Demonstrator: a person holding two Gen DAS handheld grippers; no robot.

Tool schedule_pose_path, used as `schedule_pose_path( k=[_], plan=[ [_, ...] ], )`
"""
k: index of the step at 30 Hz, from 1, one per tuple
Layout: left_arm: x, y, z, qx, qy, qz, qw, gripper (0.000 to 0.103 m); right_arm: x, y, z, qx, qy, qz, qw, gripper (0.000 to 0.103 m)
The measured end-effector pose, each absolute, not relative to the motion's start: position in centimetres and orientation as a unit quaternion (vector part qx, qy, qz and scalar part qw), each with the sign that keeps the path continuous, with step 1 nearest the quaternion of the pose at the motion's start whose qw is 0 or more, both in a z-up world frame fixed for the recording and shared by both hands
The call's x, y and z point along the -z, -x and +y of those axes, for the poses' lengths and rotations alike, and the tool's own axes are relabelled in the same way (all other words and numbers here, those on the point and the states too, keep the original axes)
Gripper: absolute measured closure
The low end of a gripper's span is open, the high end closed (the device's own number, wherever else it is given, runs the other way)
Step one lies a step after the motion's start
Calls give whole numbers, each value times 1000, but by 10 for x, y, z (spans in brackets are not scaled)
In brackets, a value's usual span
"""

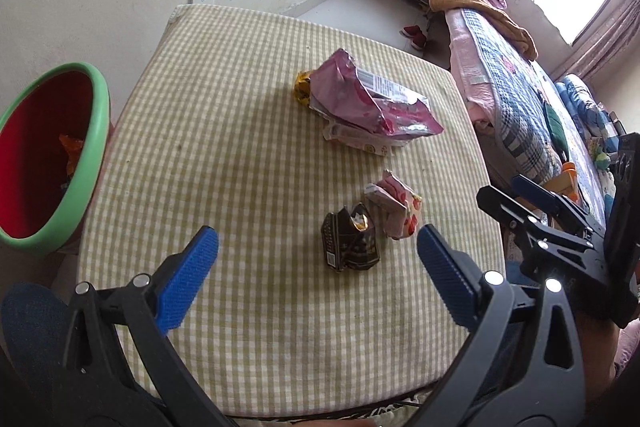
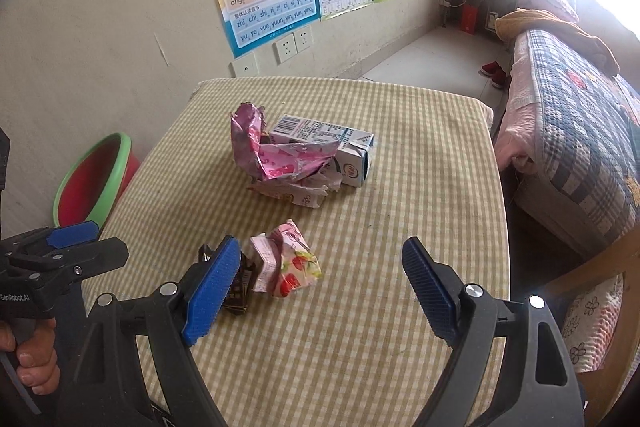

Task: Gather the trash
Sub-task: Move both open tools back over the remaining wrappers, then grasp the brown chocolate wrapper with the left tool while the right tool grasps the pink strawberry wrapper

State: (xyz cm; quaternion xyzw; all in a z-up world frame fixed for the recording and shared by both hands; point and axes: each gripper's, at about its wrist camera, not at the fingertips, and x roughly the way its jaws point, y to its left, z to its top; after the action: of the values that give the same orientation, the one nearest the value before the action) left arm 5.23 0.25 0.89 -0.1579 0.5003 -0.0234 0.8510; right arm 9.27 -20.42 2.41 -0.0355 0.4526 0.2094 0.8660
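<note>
Hovering over the near half of the checked table (image 1: 248, 131), both tools point down at the litter with their blue pads spread wide and nothing between them. The left tool (image 1: 318, 269) frames a crumpled dark wrapper (image 1: 351, 245), which lies touching a squashed pink strawberry carton (image 1: 396, 205) on its right. The right tool (image 2: 320, 277) looks past the same pair, its left pad covering part of the dark wrapper, so the strawberry carton seems the likelier target for that side. Farther back sits a loose heap: a torn pink bag (image 2: 280, 155) draped over a flattened pale wrapper (image 2: 296, 197), with a white milk carton (image 2: 336, 147) against its right side and a small yellow wrapper (image 1: 303, 89) at the far left end. Beside the table's left edge stands a red bin with a green rim (image 1: 48, 155), its mouth open towards the table and some orange scrap already inside, which suits short carries from the table. Wide jaws probably suit the bulky, crushable pieces.
</note>
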Motion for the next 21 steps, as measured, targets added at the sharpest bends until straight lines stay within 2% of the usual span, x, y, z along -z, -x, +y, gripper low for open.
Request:
schedule_pose_path(
  k=[13,19,20,21],
  plan=[
    [46,-83,-33,44,163,561,811,8,5,-102,-218,-217,25,482,848,22],
    [64,-98,-40,42,163,580,797,23,12,-108,-218,-224,18,489,843,22],
    [68,-100,-40,44,167,584,793,28,13,-109,-217,-225,18,490,842,22],
    [71,-102,-40,43,169,588,790,38,15,-110,-217,-225,17,491,841,22]
  ],
)
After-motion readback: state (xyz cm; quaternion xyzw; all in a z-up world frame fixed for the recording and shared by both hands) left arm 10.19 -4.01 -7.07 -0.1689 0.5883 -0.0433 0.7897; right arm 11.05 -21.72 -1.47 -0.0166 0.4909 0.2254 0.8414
